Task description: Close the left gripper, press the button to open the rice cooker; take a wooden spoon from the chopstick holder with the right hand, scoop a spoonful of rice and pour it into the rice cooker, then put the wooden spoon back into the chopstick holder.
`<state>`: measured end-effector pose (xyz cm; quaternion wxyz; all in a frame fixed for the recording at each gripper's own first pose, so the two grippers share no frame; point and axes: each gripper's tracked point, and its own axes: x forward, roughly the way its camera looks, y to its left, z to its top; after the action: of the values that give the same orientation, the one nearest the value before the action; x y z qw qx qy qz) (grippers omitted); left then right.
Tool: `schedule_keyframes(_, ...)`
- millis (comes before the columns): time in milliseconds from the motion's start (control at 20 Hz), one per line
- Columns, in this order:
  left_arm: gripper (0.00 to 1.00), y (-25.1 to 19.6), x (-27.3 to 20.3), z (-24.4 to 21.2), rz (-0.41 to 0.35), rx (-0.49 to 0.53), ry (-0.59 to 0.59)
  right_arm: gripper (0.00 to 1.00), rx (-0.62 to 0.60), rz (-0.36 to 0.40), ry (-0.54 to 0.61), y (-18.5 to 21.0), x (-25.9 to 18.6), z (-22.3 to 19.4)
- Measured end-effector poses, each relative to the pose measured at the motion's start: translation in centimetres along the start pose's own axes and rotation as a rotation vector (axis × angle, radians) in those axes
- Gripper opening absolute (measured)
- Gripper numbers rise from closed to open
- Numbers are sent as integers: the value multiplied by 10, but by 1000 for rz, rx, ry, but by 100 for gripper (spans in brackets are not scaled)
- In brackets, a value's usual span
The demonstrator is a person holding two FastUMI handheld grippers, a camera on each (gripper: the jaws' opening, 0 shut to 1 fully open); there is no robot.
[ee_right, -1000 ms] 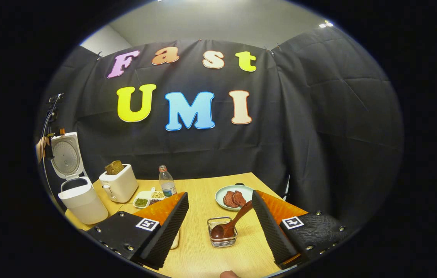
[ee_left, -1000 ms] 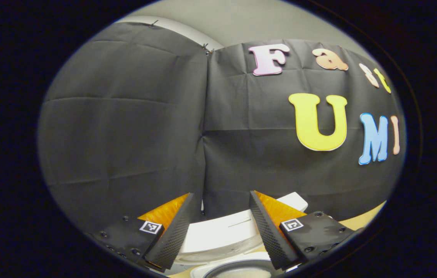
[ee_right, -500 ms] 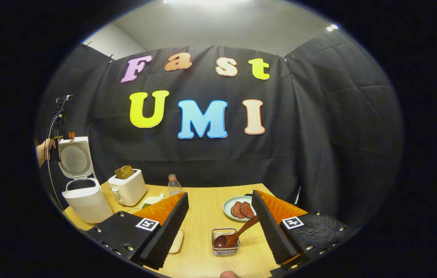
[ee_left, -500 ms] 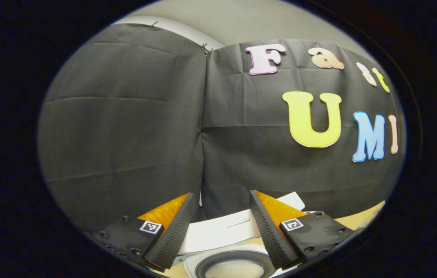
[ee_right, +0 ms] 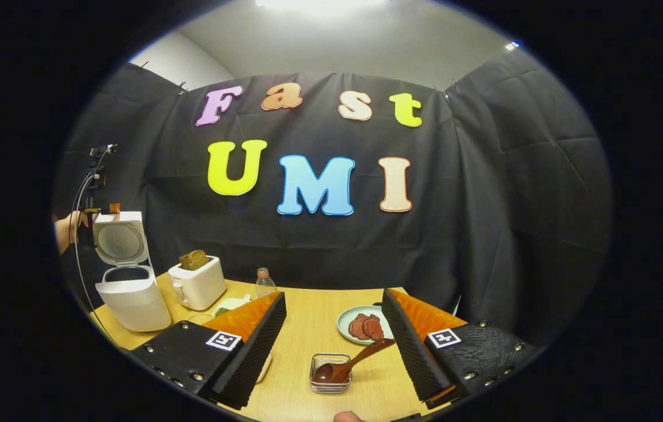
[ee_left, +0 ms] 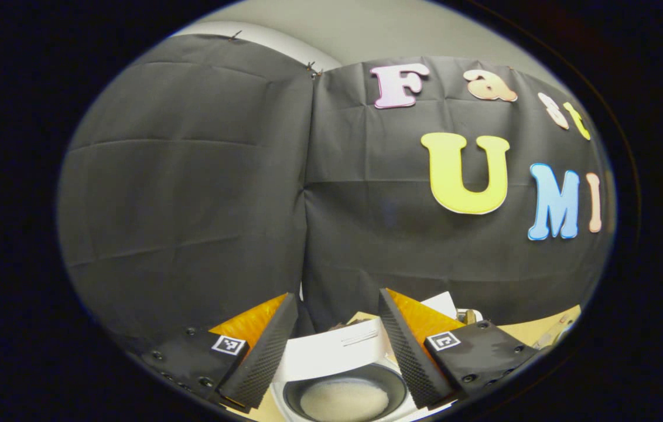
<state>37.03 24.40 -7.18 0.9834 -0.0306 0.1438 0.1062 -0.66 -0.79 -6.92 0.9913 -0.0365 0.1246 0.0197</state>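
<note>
Both grippers are standing wide apart and gripping nothing: the left gripper (ee_left: 337, 346) is hovering over the open rice cooker (ee_left: 343, 381), while the right gripper (ee_right: 334, 346) is lining up on the wooden spoon (ee_right: 346, 366) lying in its wire chopstick holder (ee_right: 330, 375).

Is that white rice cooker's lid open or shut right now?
Open. In the right gripper view the rice cooker has its lid raised upright; the left gripper view looks into its pot.

Both grippers are wide open right now. The left gripper (ee_left: 337, 343) has its fingers spread with nothing between the pads. The right gripper (ee_right: 334, 346) is the same. A hand (ee_right: 68, 230) sits far off at the edge, probably holding the left one.
</note>
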Motion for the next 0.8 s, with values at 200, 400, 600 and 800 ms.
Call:
schedule_keyframes(200,92,0,0,-2,-6,-4,25,100,-15,18,9,-13,0,-2)
schedule_keyframes(400,92,-1,1,-5,-9,-11,54,100,-14,36,16,-22,3,-4)
schedule_keyframes(600,98,-5,0,-21,-31,-7,124,100,-19,57,24,-25,3,-5)
schedule_keyframes(800,93,-7,-2,-44,-33,20,169,100,-35,71,26,-30,2,-7)
